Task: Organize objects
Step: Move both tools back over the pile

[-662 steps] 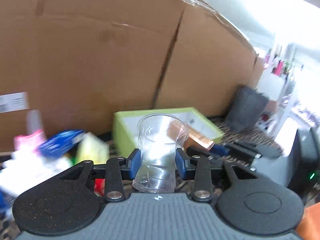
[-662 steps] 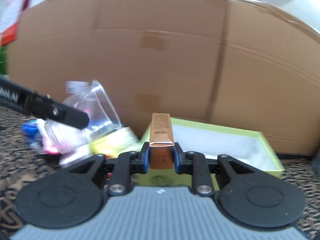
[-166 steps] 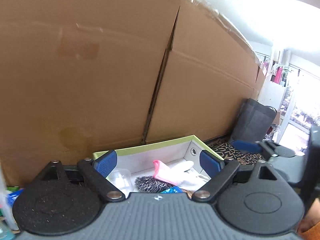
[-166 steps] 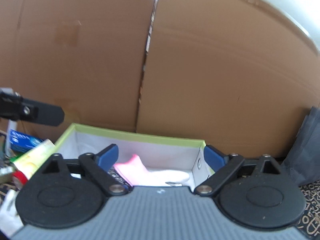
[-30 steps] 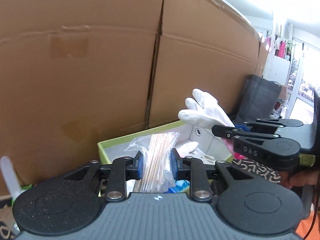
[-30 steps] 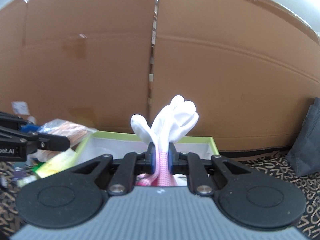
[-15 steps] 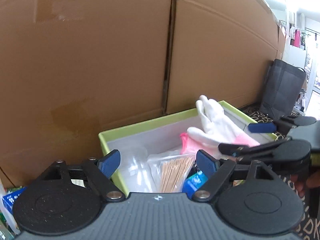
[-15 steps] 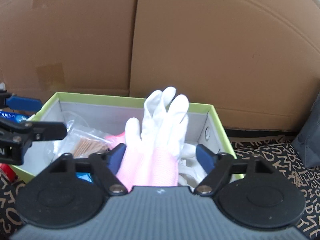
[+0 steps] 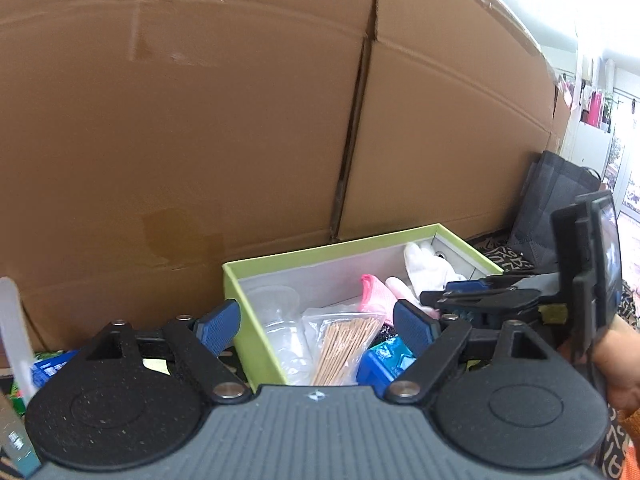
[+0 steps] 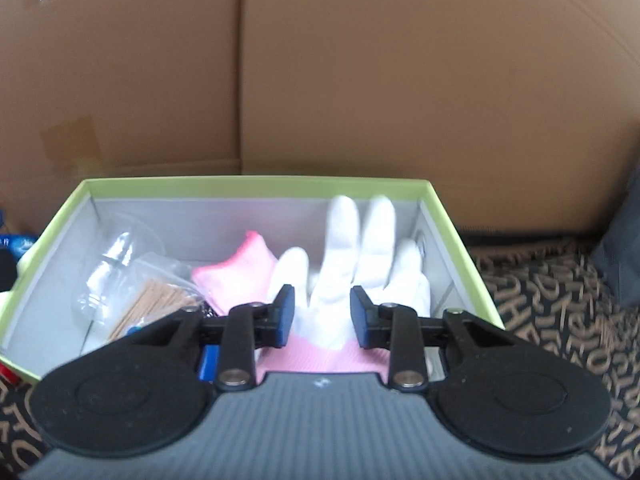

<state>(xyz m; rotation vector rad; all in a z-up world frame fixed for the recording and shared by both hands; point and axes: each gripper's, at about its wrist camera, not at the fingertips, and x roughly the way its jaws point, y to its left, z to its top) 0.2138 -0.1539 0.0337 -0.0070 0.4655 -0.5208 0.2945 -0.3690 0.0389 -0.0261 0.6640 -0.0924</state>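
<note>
While its jaws stand wide apart with nothing between them, the left gripper (image 9: pixel 316 322) hovers at the near left corner of the green box (image 9: pixel 256 316), one blue pad outside the wall and the other over the contents. Just beyond its pads, inside the box, lie a blue packet (image 9: pixel 382 362), a clear bag of wooden sticks (image 9: pixel 344 344) and a clear plastic cup (image 9: pixel 276 308) on its side. The right gripper (image 10: pixel 322 316) is over the near right part of the same box (image 10: pixel 256 185), and its jaws are closing, with the white glove (image 10: pixel 360 256) lying below and between them; the pads do not press on it. That glove has a pink cuff (image 10: pixel 320 360) at the near edge, and its fingers point toward the far wall, blurred. A second pink cuff (image 10: pixel 236 268) shows to its left, beside the stick bag (image 10: pixel 156 300). From the left view a person's hand (image 9: pixel 618 360) grasps the right tool. Behind the box rise large cardboard cartons (image 9: pixel 240 120). A patterned cloth (image 10: pixel 560 312) covers the surface on the right, with a dark bag (image 9: pixel 548 204) farther off.
</note>
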